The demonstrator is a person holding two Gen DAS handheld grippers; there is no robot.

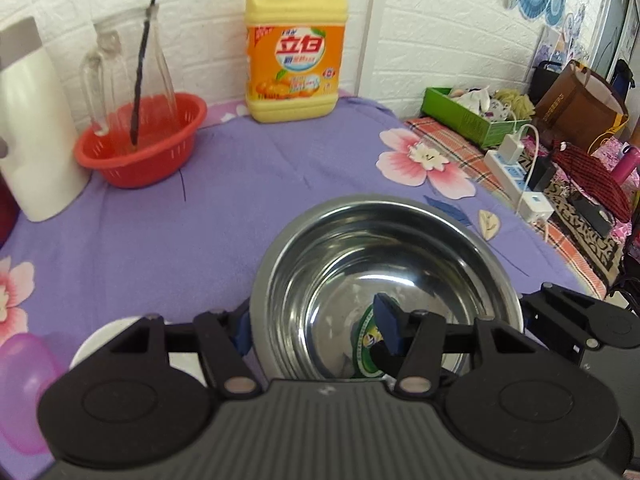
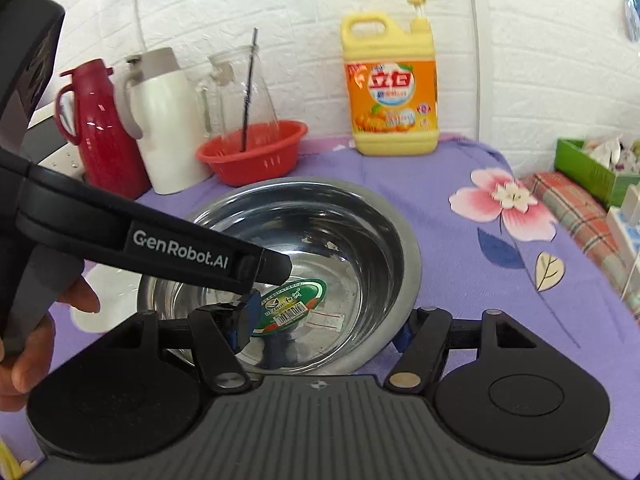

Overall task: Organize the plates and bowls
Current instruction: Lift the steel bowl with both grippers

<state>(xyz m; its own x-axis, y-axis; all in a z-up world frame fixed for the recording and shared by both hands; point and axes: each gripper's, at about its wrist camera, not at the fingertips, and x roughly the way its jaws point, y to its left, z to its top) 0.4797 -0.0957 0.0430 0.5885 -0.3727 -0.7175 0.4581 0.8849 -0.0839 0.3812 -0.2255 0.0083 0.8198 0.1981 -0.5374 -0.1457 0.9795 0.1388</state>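
While empty, steel bowl (image 2: 304,240) carries a green sticker (image 2: 294,304) inside.

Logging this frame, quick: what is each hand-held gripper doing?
Left hand-held gripper: shut on the steel bowl rim.
Right hand-held gripper: shut on the same bowl's rim.

Left gripper (image 1: 316,330) straddles the steel bowl's (image 1: 400,248) near rim.

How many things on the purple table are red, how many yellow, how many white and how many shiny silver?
Red: 2, the basket and the jug
Yellow: 1, the soap bottle
White: 2, the kettle and a dish half hidden beside the bowl
Silver: 1, the bowl
Total: 6
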